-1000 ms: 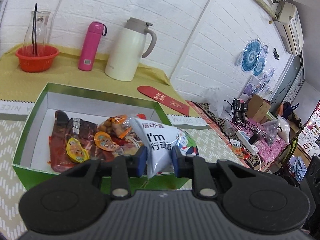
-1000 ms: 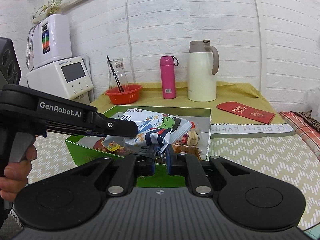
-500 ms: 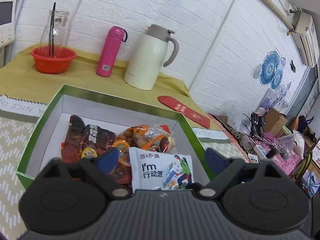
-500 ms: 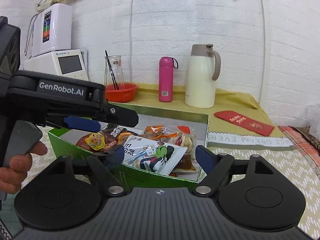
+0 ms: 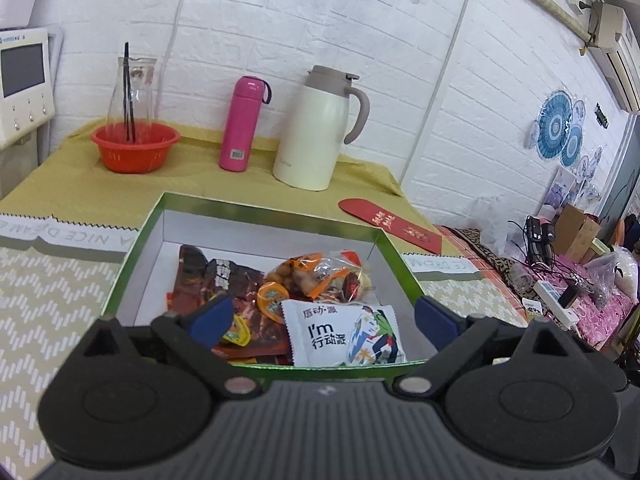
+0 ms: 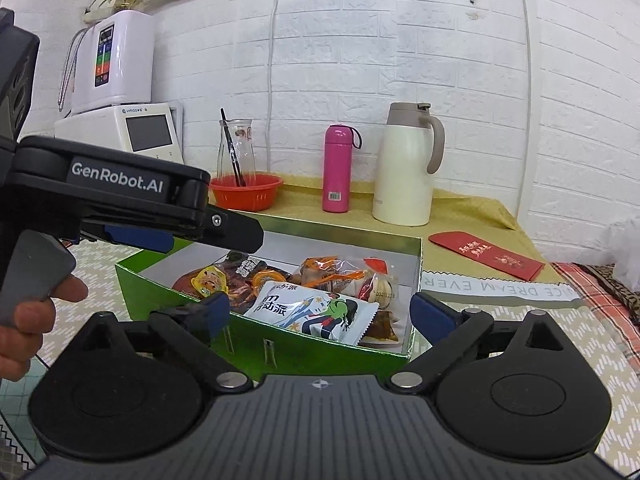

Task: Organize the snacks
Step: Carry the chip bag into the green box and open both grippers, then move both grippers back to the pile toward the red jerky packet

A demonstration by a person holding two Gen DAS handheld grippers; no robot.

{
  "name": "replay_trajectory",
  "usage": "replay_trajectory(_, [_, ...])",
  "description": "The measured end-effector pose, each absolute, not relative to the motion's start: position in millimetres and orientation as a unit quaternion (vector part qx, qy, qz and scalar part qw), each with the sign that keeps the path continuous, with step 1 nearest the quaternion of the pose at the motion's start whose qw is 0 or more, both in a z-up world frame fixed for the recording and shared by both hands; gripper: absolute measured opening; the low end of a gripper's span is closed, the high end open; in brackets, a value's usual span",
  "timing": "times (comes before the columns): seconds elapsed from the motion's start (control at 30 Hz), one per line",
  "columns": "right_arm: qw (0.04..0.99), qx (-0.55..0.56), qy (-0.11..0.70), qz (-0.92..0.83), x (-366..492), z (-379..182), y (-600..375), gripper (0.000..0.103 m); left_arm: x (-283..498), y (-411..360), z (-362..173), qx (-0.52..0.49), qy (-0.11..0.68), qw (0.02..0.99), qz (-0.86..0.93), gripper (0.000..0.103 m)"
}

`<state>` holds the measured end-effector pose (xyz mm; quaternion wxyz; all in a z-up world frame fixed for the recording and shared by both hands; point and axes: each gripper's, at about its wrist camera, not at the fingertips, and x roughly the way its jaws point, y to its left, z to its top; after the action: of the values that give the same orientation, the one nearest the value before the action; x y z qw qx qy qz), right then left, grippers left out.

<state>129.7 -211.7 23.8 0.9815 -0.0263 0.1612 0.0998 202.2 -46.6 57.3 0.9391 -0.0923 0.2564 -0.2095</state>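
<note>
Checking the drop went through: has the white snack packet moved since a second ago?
Yes. The white snack packet dropped from between the fingers into the green box.

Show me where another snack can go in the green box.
Bare floor runs along the back wall and left wall of the box, behind the dark red packets. The front and right are crowded: the white bag lies on top there, with the clear bag of snacks behind it.

Left gripper (image 5: 323, 316) has its jaws spread wide, blue pads at nine and three o'clock, nothing clamped. Right gripper (image 6: 320, 312) is equally wide and empty. A hand (image 6: 24, 320) at eight o'clock apparently squeezes the left handle.
</note>
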Motion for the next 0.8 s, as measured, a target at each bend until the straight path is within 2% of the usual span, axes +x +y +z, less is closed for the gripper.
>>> replay_trajectory(0.3, [0.983,-0.037,0.144,0.102,86.8,38.5,-202.3,0.103,151.1,-37.7,76.8,-0.086,0.245,0.942,-0.211,0.096])
replay_trajectory(0.5, [0.984,-0.036,0.137,0.110,46.7,32.9,-198.5,0.103,108.6,-17.0,65.5,-0.090,0.245,0.943,-0.206,0.096])
replay_trajectory(0.8, [0.967,-0.009,0.226,0.115,28.9,-15.2,-195.5,0.103,71.7,4.8,11.2,-0.105,0.308,0.928,-0.180,0.096])
